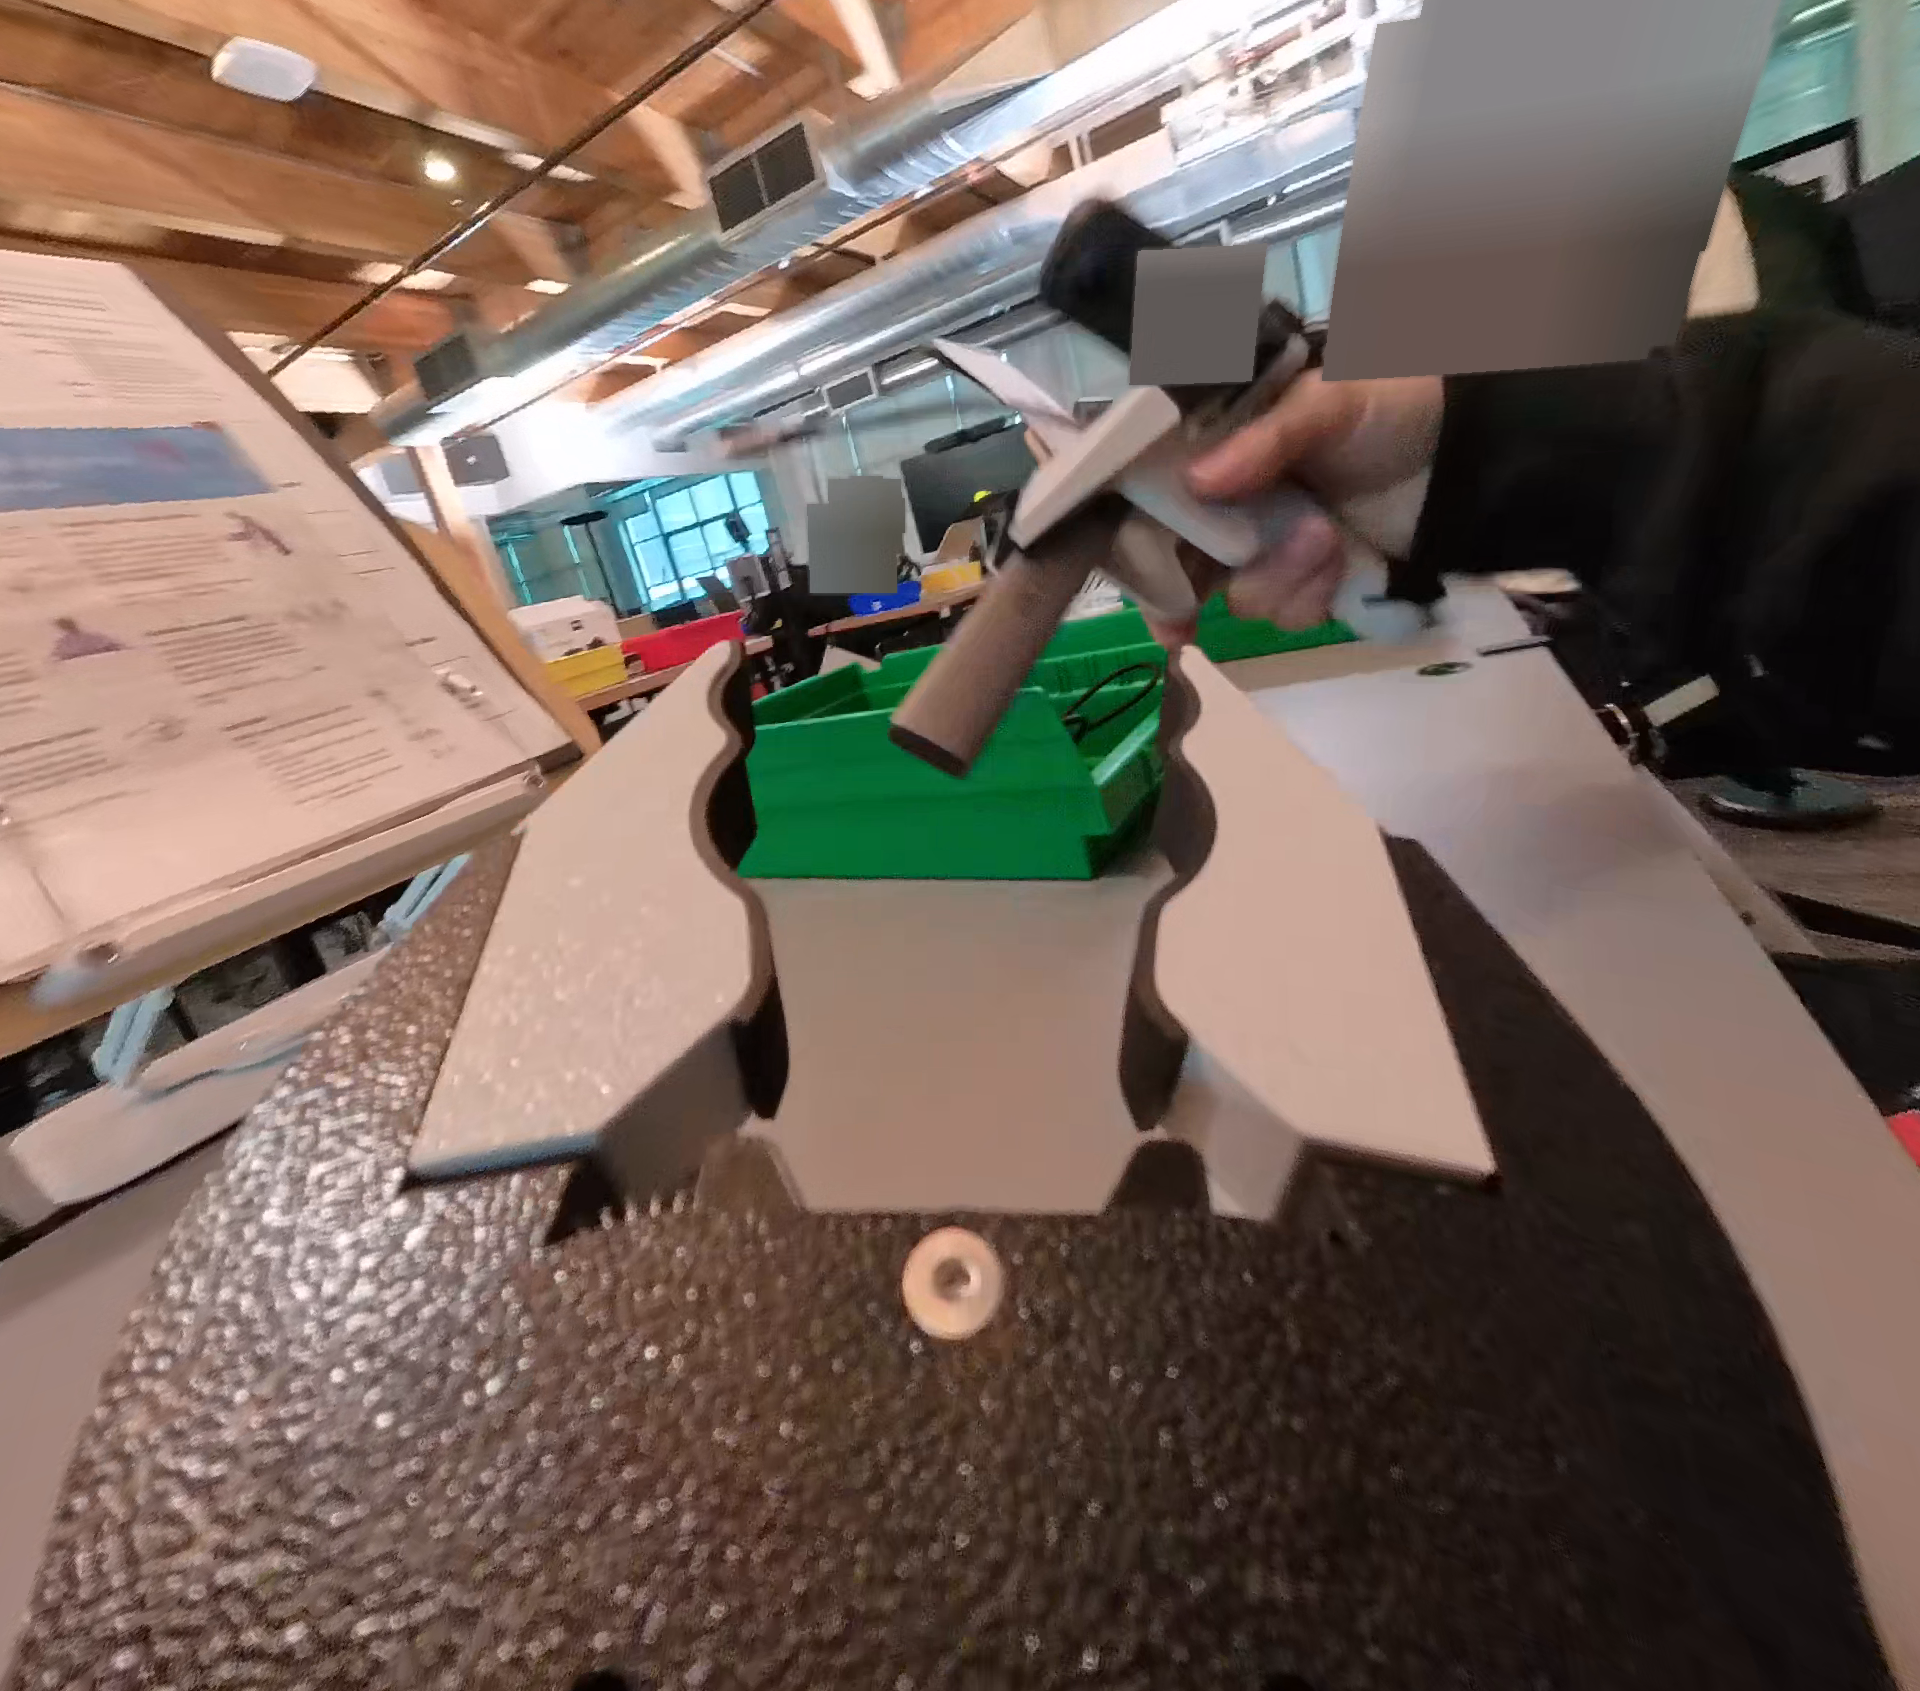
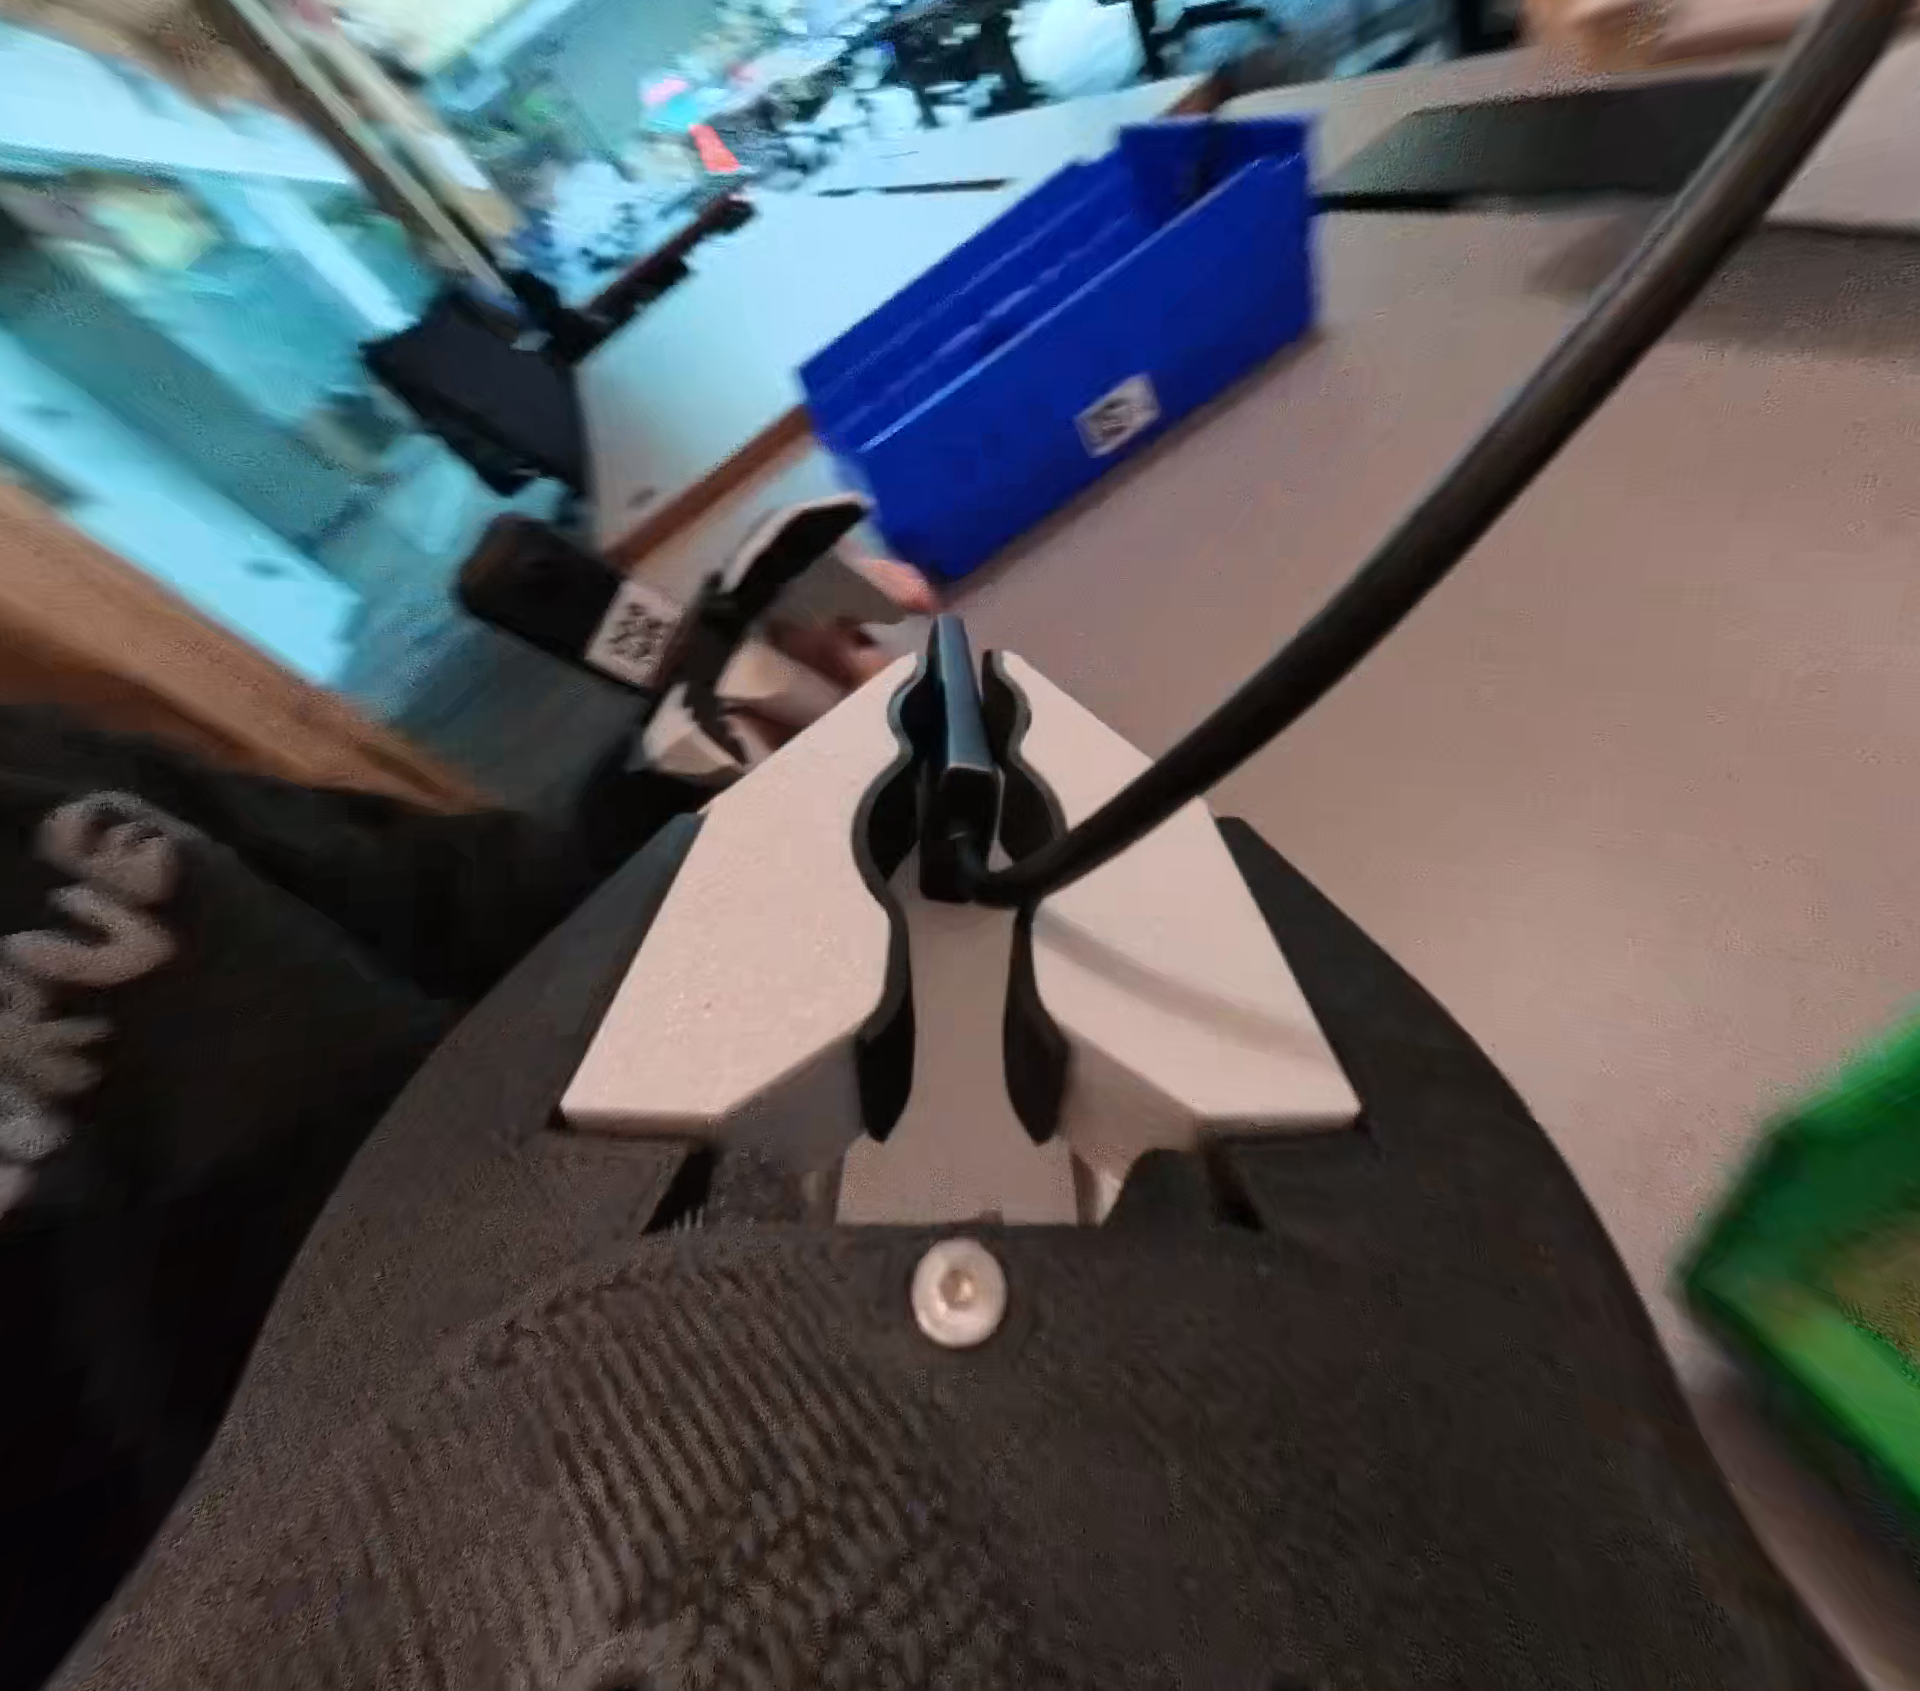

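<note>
Wooden beams and silver ducting are running overhead, and a pale grey table (image 2: 1455, 810) is stretching out beneath both my tools. Starting at the left of the left wrist view, a tilted stand holding printed pages (image 1: 208, 602) is leaning beside me. My left gripper (image 1: 961, 768) is hanging wide apart with nothing between its fingers, and through that gap I am looking at a green bin (image 1: 935, 800) sitting on the table, a thin black loop lying inside it. Farther right, my right hand (image 1: 1309, 498) is wrapping around the handle of my right gripper (image 1: 940, 732), which is tilting down over the green bin.

In the right wrist view, a dark sleeve is filling the left edge, and my other tool and fingers are showing blurred beyond it. At the centre, my right gripper (image 2: 954, 706) is pinching a small black connector (image 2: 961, 748) almost fully closed, and its black cable (image 2: 1507, 436) is arching up and away to the upper right. Beyond it a blue bin (image 2: 1060, 415) with a small sticker is standing on the table, well apart from the green bin (image 2: 1829, 1267) blurring at the lower right edge.
</note>
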Action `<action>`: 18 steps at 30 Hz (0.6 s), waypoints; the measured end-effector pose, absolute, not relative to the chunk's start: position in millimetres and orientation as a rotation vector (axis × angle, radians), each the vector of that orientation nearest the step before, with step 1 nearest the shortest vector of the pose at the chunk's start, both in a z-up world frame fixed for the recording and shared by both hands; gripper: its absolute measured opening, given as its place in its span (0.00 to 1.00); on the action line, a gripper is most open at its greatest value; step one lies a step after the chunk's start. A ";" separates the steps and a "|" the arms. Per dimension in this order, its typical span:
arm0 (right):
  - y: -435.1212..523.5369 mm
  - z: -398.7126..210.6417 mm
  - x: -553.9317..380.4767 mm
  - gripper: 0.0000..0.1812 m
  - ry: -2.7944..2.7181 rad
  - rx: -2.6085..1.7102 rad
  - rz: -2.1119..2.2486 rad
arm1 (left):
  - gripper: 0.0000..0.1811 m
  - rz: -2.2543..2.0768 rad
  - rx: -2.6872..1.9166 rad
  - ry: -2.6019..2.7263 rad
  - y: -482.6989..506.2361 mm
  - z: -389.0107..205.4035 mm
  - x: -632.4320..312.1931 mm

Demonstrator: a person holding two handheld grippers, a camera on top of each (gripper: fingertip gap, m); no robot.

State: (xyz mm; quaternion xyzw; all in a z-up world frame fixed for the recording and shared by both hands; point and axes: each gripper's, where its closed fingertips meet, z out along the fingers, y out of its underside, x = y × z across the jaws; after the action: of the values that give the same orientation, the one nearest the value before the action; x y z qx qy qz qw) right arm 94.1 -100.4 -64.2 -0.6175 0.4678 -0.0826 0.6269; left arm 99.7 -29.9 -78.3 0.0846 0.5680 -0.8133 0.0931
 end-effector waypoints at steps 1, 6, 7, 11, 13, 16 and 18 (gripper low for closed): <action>-130.5 -58.3 103.1 0.04 1.154 -1.454 -0.356 | 0.41 -2.402 0.237 1.700 -30.7 -79.9 101.7; -286.4 -35.1 131.4 0.04 1.578 -1.643 -1.010 | 0.36 -2.371 0.237 1.751 -34.8 -85.8 102.0; -309.5 -39.6 136.2 0.04 1.660 -1.705 -1.056 | 0.36 -2.373 0.236 1.760 -35.2 -86.5 101.7; -381.8 -80.4 150.3 0.04 1.948 -2.070 -1.083 | 0.33 -2.374 0.232 1.786 -35.8 -88.9 102.0; -409.3 -92.1 158.5 0.04 2.032 -2.227 -1.123 | 0.33 -2.372 0.233 1.804 -36.7 -90.6 101.7; -432.7 -106.0 167.3 0.04 2.128 -2.438 -1.083 | 0.32 -2.376 0.245 1.810 -37.0 -90.9 99.9; -433.0 -121.8 179.6 0.04 2.138 -2.451 -1.006 | 0.32 -2.378 0.247 1.823 -37.8 -91.5 99.5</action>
State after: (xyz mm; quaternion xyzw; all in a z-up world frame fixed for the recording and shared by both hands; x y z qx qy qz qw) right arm 179.6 -433.0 -121.8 -0.7138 0.6225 -0.2929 -0.1311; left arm 99.5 -37.8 -91.5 0.0819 0.6049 -0.7892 0.0677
